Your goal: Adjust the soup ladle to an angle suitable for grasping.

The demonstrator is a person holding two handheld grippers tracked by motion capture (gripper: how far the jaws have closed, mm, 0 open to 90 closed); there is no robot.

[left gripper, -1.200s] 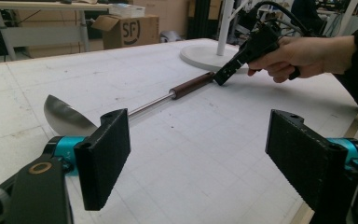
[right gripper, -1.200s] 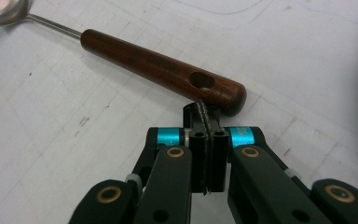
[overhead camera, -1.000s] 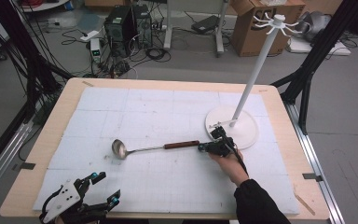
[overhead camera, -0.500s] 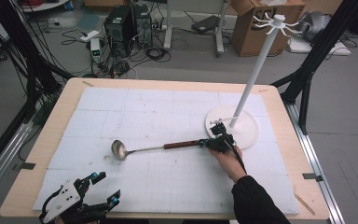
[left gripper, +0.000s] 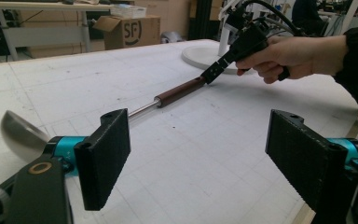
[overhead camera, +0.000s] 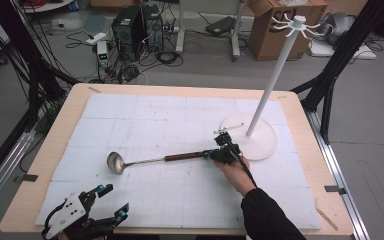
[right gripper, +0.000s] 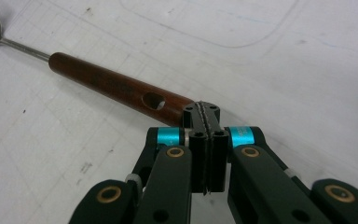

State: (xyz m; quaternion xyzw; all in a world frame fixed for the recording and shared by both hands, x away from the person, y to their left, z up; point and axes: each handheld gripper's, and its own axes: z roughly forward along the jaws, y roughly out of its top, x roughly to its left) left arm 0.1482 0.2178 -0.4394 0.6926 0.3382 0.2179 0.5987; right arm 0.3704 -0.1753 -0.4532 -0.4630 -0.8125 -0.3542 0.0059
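A steel ladle [overhead camera: 182,156] with a brown wooden handle lies flat on the white mat, its bowl toward the left. My right gripper [overhead camera: 208,155] is shut, jaws pressed flat together with nothing between them. Its tip [right gripper: 201,112] meets the holed end of the ladle handle [right gripper: 112,86]. My left gripper [overhead camera: 114,201] rests open near the table's front left corner, and nothing sits between its pads [left gripper: 103,156]. From there the ladle [left gripper: 179,91] and the right gripper [left gripper: 212,74] lie ahead.
A white hook stand has its round base [overhead camera: 262,145] just right of the right hand and a tall pole [overhead camera: 275,80]. The white mat [overhead camera: 170,120] covers most of the wooden table [overhead camera: 65,115]. Computers, cables and boxes stand on the floor beyond.
My right gripper, still shut, shifted left along the table, and the ladle slid left with it. The left gripper stayed where it was.
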